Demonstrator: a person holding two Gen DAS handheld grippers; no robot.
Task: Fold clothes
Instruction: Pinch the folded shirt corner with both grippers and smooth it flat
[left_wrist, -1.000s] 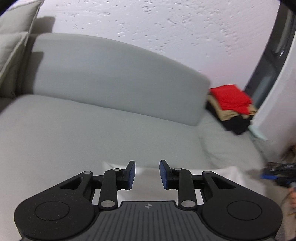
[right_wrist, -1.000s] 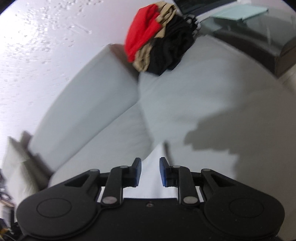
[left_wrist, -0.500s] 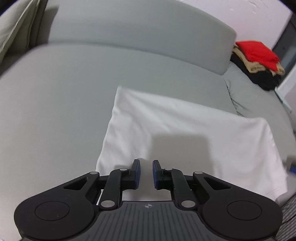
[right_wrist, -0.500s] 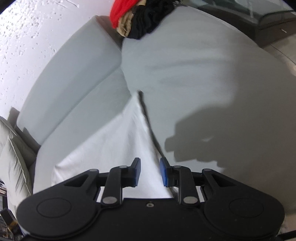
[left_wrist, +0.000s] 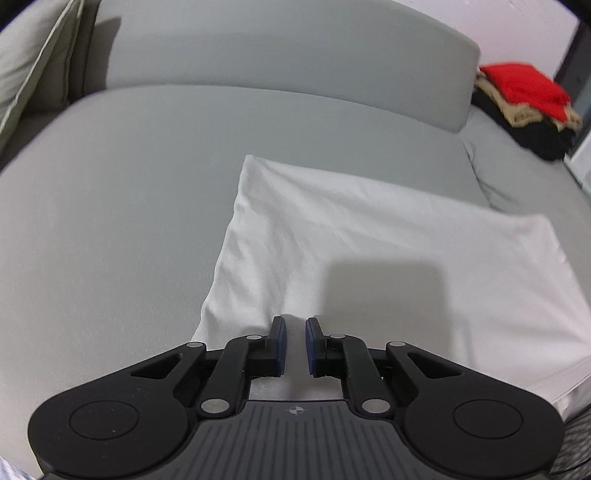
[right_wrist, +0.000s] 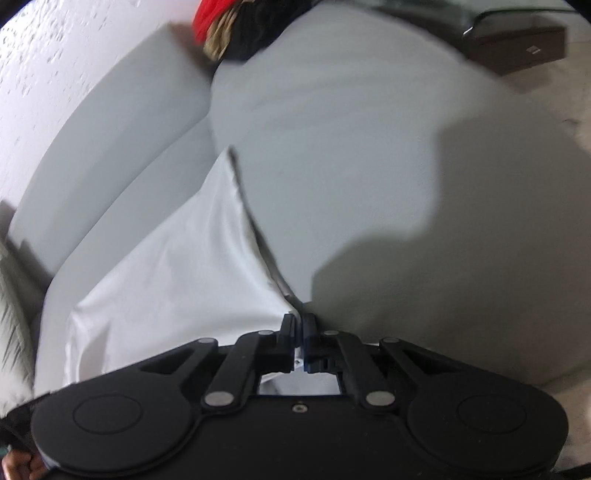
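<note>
While the left view shows the grey sofa (left_wrist: 147, 206) with the white garment (left_wrist: 388, 251) spread flat, only the right view shows the garment's right edge. The stacked clothes (right_wrist: 236, 33) are blurred and cropped there. The left hand-held gripper (left_wrist: 294, 345) stands slightly open over the near hem; the right hand-held gripper (right_wrist: 298, 341) is closed, pinching the near-right corner.

A grey sofa (left_wrist: 110, 206) is filling most of both views, its curved backrest (left_wrist: 280, 48) leaning against a white textured wall (right_wrist: 40, 62). A pale cushion (left_wrist: 26, 62) is sitting at one end. Light is casting hard shadows across the seat, and a dark low cabinet (right_wrist: 517, 48) is standing on the floor beyond.
</note>
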